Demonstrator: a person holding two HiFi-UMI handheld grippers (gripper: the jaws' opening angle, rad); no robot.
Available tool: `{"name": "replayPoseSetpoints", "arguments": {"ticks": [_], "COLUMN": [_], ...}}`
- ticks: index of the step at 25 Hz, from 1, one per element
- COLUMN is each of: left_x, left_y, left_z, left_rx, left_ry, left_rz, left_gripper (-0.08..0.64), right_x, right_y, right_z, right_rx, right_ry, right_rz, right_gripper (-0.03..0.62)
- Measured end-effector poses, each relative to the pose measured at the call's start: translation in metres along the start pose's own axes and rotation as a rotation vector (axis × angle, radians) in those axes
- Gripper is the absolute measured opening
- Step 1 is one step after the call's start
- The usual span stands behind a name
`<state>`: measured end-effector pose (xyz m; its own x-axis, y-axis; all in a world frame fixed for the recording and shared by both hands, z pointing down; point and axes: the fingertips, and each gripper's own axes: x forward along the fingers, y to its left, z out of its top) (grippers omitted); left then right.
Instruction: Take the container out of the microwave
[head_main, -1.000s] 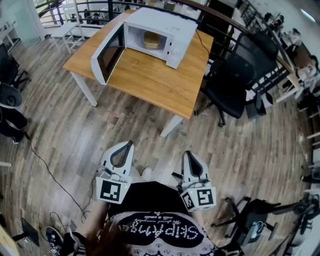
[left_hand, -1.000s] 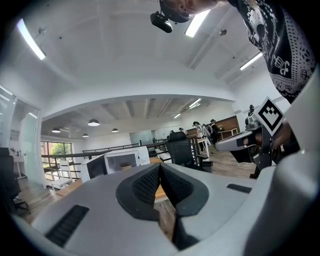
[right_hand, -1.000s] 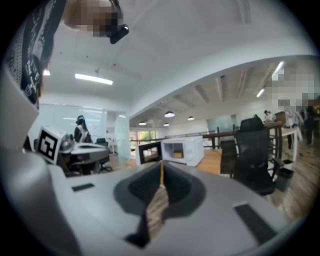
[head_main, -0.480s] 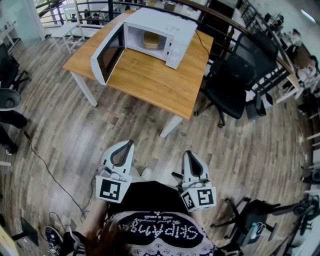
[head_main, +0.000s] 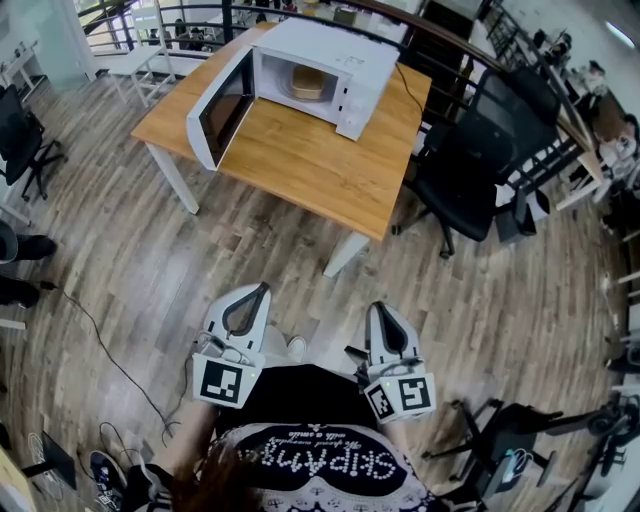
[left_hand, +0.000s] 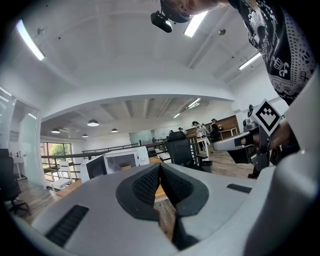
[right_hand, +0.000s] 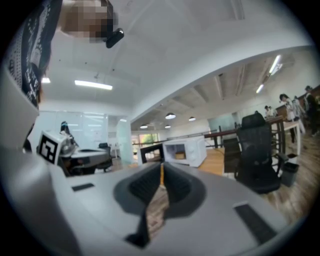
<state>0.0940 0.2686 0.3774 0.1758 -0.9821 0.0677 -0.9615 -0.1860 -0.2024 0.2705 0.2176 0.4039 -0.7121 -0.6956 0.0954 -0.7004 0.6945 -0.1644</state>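
A white microwave (head_main: 320, 62) stands on the far end of a wooden table (head_main: 300, 155), its door (head_main: 220, 108) swung open to the left. Inside it sits a tan round container (head_main: 308, 82). Both grippers are held low near the person's body, several steps short of the table, and point level toward it. The left gripper (head_main: 260, 290) is shut with nothing in it, and so is the right gripper (head_main: 381, 308). The left gripper view shows the microwave (left_hand: 121, 160) far off beyond its closed pads (left_hand: 150, 182). In the right gripper view the microwave (right_hand: 187, 149) and container (right_hand: 180, 155) are small and distant.
A black office chair (head_main: 460, 170) stands right of the table. A dark cable (head_main: 95, 335) runs across the wood floor on the left, near another chair (head_main: 20, 140). A chair base (head_main: 500, 435) lies at lower right. A railing (head_main: 190, 12) runs behind the table.
Both grippers stay where they were. The head view has shifted a little, so the table sits slightly lower. A person's legs at the left edge have moved away.
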Motion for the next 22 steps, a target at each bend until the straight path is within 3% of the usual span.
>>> {"name": "replayPoseSetpoints", "arguments": {"ticks": [15, 22], "left_x": [0.003, 0.020], "left_y": [0.002, 0.023], "left_z": [-0.004, -0.008], "left_rx": [-0.012, -0.031], "left_ry": [0.011, 0.010], "left_rz": [-0.012, -0.009], "left_gripper": [0.032, 0.032], "right_x": [-0.002, 0.023], "right_y": [-0.002, -0.003], "right_z": [-0.004, -0.002], "right_rx": [0.009, 0.006], "right_ry": [0.025, 0.036], "right_rz": [-0.020, -0.025], "right_gripper": [0.040, 0.040]}}
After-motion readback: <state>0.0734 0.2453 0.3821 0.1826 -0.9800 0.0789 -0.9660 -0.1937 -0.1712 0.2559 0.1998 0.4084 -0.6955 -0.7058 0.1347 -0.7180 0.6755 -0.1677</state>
